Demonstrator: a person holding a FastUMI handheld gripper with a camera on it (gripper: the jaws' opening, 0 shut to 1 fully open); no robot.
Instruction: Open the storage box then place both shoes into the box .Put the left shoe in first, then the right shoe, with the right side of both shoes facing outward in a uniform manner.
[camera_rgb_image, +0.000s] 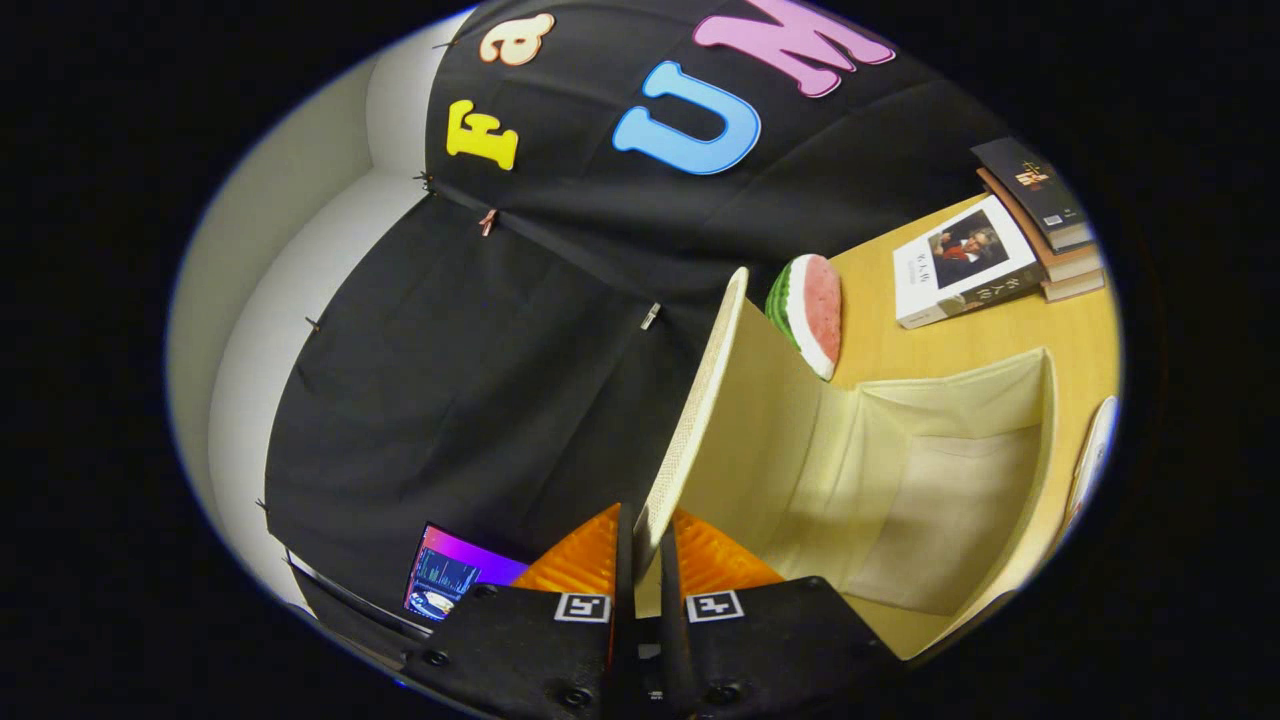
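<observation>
On the table (960, 350) beyond the storage box (930, 480) lie a watermelon slice (812, 312), a white book (960, 262) and a stack of books (1045, 215). A screen (450, 572) shows beside the fingers. The gripper (645, 560) has its fingers nearly together, clamped on the edge of the box lid (690, 420). The lid stands raised, its long axis running away from the fingers; the box interior is open.

Cream fabric storage box (930, 480) on the table, open, lid (700, 400) raised on edge.
</observation>
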